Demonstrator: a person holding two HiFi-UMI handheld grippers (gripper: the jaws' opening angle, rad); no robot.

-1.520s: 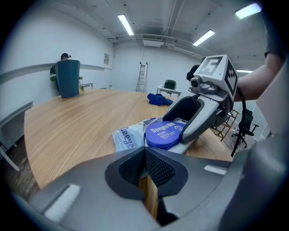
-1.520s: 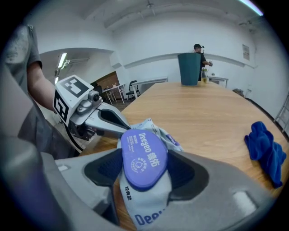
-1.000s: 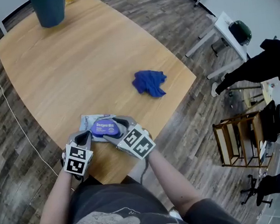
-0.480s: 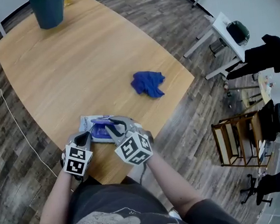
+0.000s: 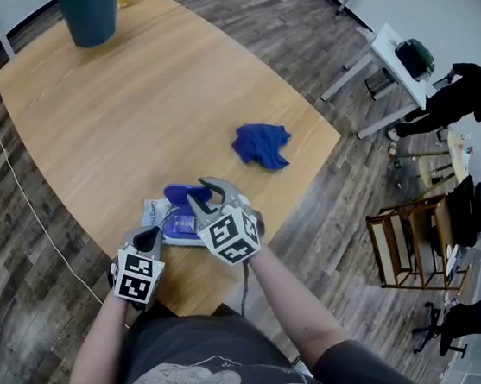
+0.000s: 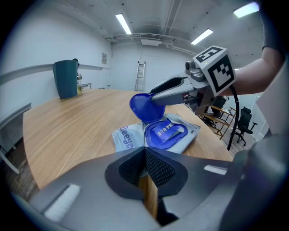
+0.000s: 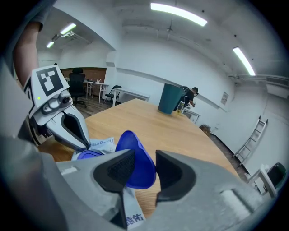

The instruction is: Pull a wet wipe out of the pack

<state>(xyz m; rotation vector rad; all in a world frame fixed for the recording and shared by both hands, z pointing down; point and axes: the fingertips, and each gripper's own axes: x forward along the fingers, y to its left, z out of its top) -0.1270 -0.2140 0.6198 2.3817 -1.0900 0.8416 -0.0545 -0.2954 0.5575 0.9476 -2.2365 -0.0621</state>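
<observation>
Left gripper [image 5: 152, 233] and right gripper [image 5: 199, 190]: grey shells, black ribbed pads [image 6: 132, 168], each with a white cube [image 5: 231, 236] bearing black square markers. Dark printed T-shirt [image 5: 202, 376], short sleeves.

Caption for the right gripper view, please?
Right hand-held gripper, jaws opening around the raised blue lid of the wet wipe pack.

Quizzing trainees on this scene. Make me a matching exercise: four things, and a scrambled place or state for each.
Things:
1. pack lid
2. blue cloth
3. teal bin
4. left gripper

Places or states:
a. at the far end of the table
b. jaws shut, nothing between them
c. flipped up
d. lying crumpled

Pairs: 1-c, 2-d, 3-a, 4-b
</observation>
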